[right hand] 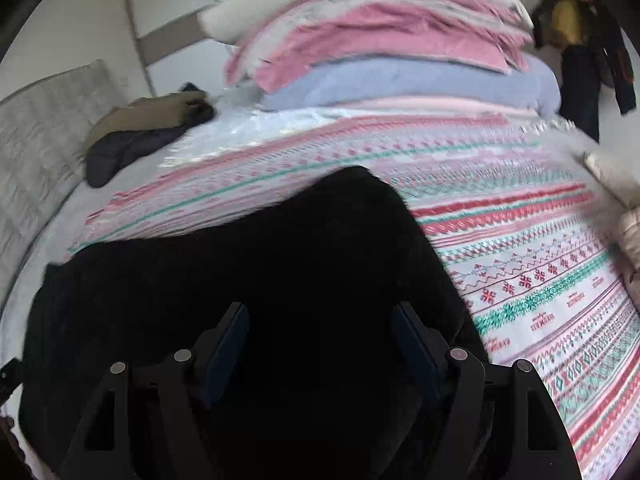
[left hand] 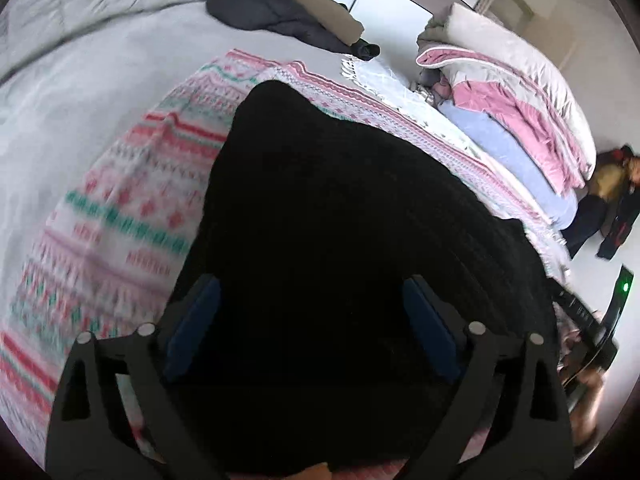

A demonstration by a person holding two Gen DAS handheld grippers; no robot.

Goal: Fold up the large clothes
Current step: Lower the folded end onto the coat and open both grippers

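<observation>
A large black knitted garment [left hand: 340,208] lies on a pink, white and green patterned blanket [left hand: 112,208] spread on the bed. It also shows in the right wrist view [right hand: 240,260], on the same blanket [right hand: 540,280]. My left gripper [left hand: 312,304] is open, its blue-padded fingers [left hand: 200,320] spread wide just above the black garment. My right gripper [right hand: 320,328] is open too, its fingers [right hand: 416,344] spread over the garment. Neither holds anything.
A stack of folded quilts [left hand: 512,92] in pink, lilac and cream lies at the far side of the bed [right hand: 380,48]. A dark and tan jacket [left hand: 288,12] lies near the headboard [right hand: 140,132]. Dark clothes [left hand: 612,208] lie on the floor.
</observation>
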